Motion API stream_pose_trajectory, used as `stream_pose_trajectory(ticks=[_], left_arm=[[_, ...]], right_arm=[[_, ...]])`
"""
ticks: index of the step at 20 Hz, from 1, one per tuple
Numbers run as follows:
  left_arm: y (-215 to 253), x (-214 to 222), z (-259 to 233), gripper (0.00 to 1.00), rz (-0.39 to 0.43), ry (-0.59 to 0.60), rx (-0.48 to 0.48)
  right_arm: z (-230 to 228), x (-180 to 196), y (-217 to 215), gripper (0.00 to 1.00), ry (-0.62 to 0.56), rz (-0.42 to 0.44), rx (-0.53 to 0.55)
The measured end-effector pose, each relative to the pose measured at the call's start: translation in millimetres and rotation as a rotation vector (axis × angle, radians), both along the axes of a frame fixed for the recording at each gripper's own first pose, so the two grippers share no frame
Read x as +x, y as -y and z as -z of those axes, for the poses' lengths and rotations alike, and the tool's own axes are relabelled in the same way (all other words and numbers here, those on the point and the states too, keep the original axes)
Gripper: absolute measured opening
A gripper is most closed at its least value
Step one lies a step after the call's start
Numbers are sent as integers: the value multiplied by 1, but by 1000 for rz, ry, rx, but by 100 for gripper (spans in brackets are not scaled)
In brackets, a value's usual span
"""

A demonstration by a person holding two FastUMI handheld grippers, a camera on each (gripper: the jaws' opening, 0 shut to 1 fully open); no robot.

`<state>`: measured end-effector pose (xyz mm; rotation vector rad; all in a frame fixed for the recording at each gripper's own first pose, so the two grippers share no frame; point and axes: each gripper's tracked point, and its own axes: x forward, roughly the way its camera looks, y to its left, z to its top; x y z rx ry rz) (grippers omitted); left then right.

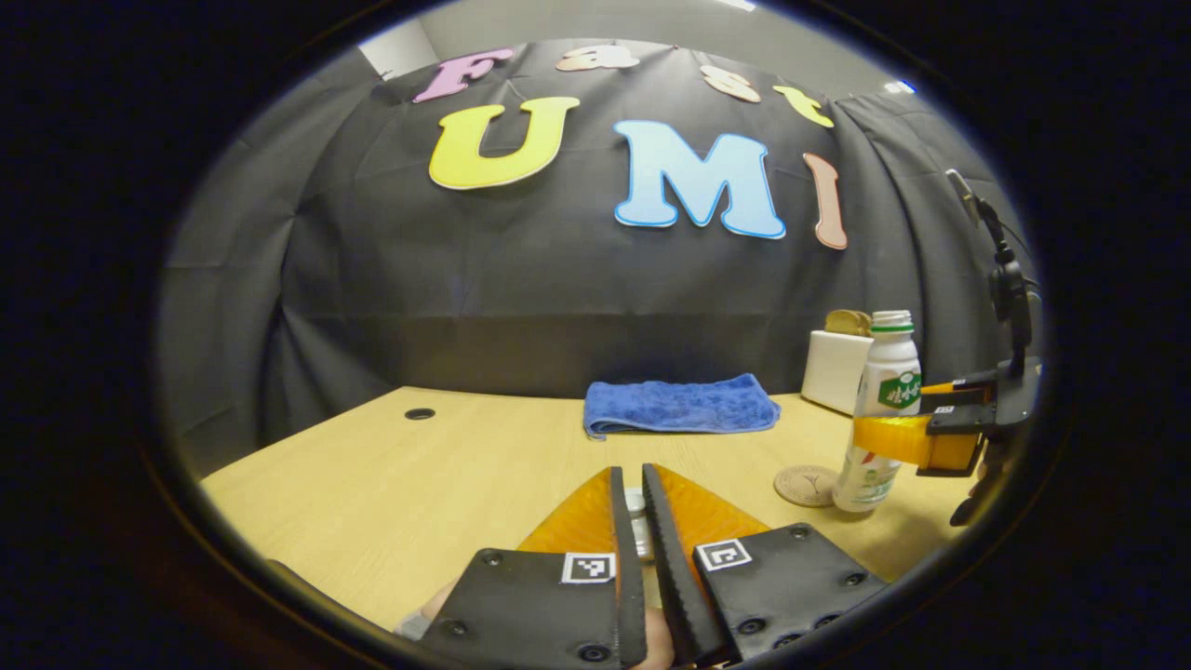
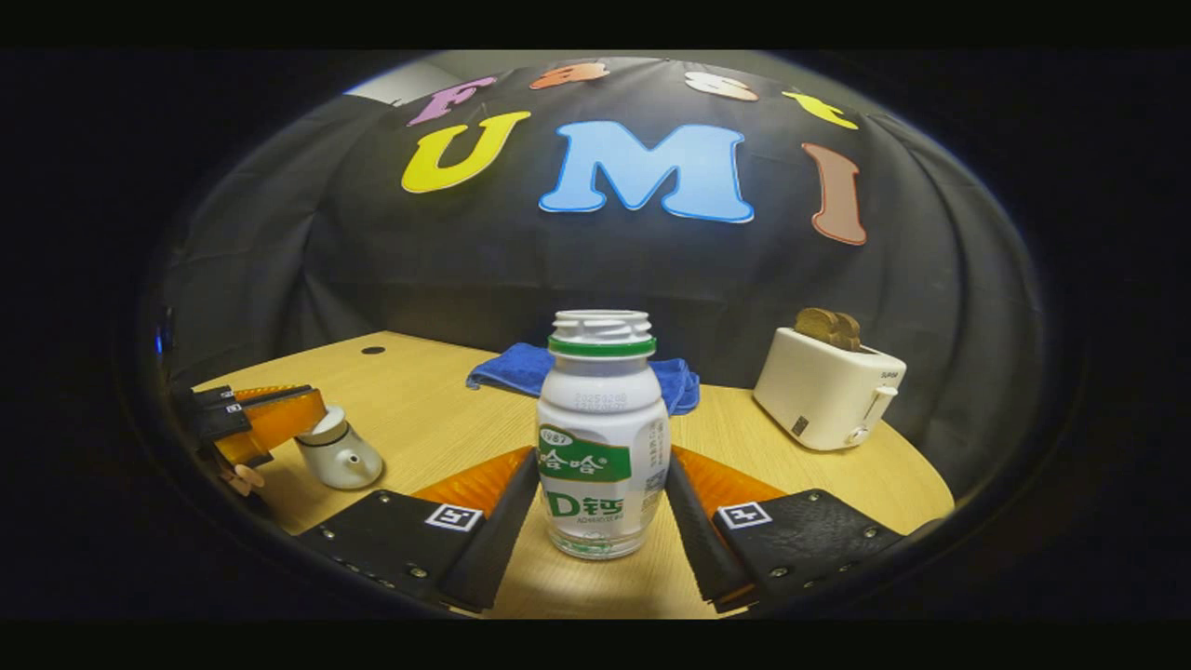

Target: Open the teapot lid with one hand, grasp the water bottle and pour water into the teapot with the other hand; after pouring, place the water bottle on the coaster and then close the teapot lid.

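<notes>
A white water bottle (image 2: 603, 437) with a green label and no cap stands on the wooden table (image 2: 437, 419). My right gripper (image 2: 603, 458) is closed on it, both fingers pressing its sides at mid height. From the left gripper view, the bottle (image 1: 884, 372) stands just right of the round cork coaster (image 1: 806, 485), held by the right gripper (image 1: 893, 439). The small white teapot (image 2: 342, 458) sits at the left. My left gripper (image 2: 312, 409) pinches the lid (image 2: 327, 426) on top of it. The white lid knob (image 1: 636, 521) shows between the nearly closed fingers of the left gripper (image 1: 630, 471).
A folded blue towel (image 1: 679, 405) lies at the back of the table. A white toaster (image 2: 826, 386) with bread in its slots stands at the back right. A small round hole (image 1: 420, 413) is in the tabletop at the far left.
</notes>
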<state>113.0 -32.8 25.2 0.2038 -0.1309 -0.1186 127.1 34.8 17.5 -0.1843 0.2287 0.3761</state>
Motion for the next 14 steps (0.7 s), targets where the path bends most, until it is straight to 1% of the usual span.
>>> stream_pose_trajectory(ticks=[1, 3, 4, 6, 7, 8, 9, 10, 11, 12, 13, 14], left_arm=[[0, 0, 0, 64, 0, 6, 0], [-1, 0, -1, 0, 0, 14, 2], [-1, 0, 0, 18, -1, 16, 4], [-2, 2, 5, 18, -10, 8, 16], [-2, 3, 11, 0, -17, -8, 24], [-1, 3, 12, 18, -23, -1, 31], [-1, 1, 9, 0, -31, 8, 42], [0, 2, 9, 65, -37, 11, 49], [3, 1, 9, 21, -26, 16, 40], [4, 0, 7, 70, -14, 24, 22], [5, -4, 5, 76, 2, 36, 6], [6, -8, 0, 77, 17, 54, -8]], right_arm=[[1, 0, 0, 77, -4, -1, 0], [4, 0, 0, 77, -11, -5, 1], [5, -1, 0, 77, -14, -5, 1], [4, -1, 0, 77, -11, -6, 2], [3, -1, 0, 77, -8, -7, 2], [3, -1, 0, 77, -7, -10, 0], [2, -1, 0, 77, -6, -11, -1], [3, -2, -1, 77, -7, -12, -3], [2, -1, -2, 77, -9, -14, -4], [3, -1, -2, 77, -11, -15, -5], [3, 0, -2, 77, -11, -17, -6], [4, -1, -2, 77, -10, -18, -7]])
